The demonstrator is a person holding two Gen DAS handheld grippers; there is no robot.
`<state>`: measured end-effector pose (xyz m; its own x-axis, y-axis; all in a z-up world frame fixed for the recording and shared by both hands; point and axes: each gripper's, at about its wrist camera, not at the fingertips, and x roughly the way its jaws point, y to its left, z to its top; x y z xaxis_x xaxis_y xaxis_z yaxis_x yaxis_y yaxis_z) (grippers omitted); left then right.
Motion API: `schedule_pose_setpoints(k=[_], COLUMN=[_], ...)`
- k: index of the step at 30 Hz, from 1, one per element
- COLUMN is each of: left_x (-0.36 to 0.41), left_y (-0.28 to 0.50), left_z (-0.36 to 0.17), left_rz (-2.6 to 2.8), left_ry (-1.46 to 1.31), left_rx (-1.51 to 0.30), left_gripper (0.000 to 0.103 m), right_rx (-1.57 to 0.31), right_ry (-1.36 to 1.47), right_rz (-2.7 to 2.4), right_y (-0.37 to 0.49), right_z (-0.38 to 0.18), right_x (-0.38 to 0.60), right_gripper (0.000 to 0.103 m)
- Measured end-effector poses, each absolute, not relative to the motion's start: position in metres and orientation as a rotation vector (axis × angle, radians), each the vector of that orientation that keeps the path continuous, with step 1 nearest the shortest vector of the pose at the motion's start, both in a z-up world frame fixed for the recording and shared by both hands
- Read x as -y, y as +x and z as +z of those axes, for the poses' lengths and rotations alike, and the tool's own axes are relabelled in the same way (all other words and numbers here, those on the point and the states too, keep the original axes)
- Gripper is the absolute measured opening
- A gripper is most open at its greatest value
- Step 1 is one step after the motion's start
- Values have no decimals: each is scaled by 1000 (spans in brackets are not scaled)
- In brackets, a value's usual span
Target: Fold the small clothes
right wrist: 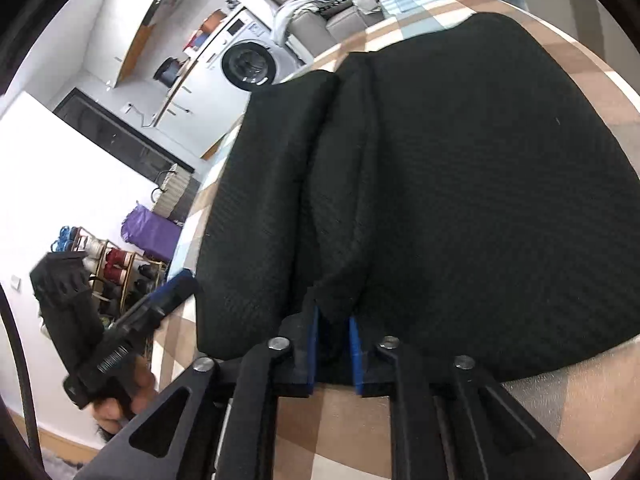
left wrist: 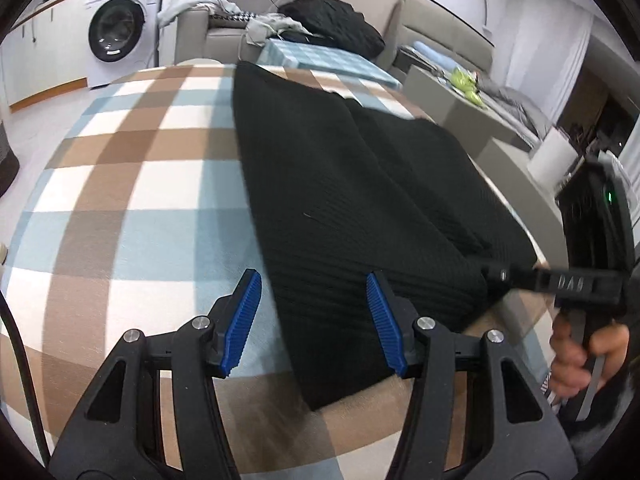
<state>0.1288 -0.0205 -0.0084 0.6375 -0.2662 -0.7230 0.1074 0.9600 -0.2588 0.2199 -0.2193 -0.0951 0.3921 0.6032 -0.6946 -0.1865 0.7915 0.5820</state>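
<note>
A black knit garment [left wrist: 360,184] lies lengthwise on the checked tablecloth [left wrist: 132,184], with a fold running down its right half. My left gripper [left wrist: 314,320] is open and empty, its blue pads straddling the garment's near left edge just above the cloth. My right gripper [right wrist: 334,344] is shut on the garment's near edge [right wrist: 336,304], pinching a bunched fold between its blue pads. The garment fills most of the right wrist view [right wrist: 460,184]. The right gripper shows at the right of the left wrist view [left wrist: 496,274], at the garment's corner. The left gripper shows at the left of the right wrist view [right wrist: 168,296].
A washing machine [left wrist: 120,28] stands beyond the table at the left. A sofa [left wrist: 320,20] with piled clothes and a dark cushion sits behind. A shoe rack [right wrist: 108,264] and a purple bag [right wrist: 152,236] stand on the floor past the table edge.
</note>
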Motion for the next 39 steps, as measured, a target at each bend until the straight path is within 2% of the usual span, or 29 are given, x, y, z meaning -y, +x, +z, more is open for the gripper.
schedule_pose_setpoints(k=[2, 6, 8, 13, 16, 19, 22, 27, 34, 37, 39], left_x=[23, 20, 15, 7, 8, 15, 20, 22, 25, 21, 18], left_y=[128, 126, 125, 122, 125, 128, 126, 129, 131, 129, 128], left_z=[-11, -11, -9, -1, -3, -8, -14, -24, -30, -30, -28], left_rz=[-221, -210, -199, -190, -191, -197, -214, -218, -233, -243, -251], left_ry=[-204, -213, -223, -242, -243, -220, -207, -202, -137, -153, -172], left_rx=[-861, -859, -851, -830, -838, -861, -876, -909, -965, -969, -965], left_gripper=[52, 52, 52, 52, 52, 52, 52, 52, 53, 53, 53], right_rx=[-1048, -1025, -991, -793, -849, -1005, -1037, -967, -976, -1047, -1069], right_ry=[463, 519, 460, 346, 310, 314, 388, 363, 307, 317, 303], right_rz=[523, 522, 503, 583, 531, 430, 437, 419, 492, 510, 515], right_y=[220, 224, 219, 189, 185, 198, 202, 217, 274, 312, 330], right_z=[-94, -99, -90, -31, -44, -81, -88, -67, -51, -66, -75], right_x=[221, 225, 219, 215, 216, 221, 232, 240, 199, 179, 167], right_gripper=[22, 22, 9, 8, 8, 8, 14, 21, 40, 40, 31])
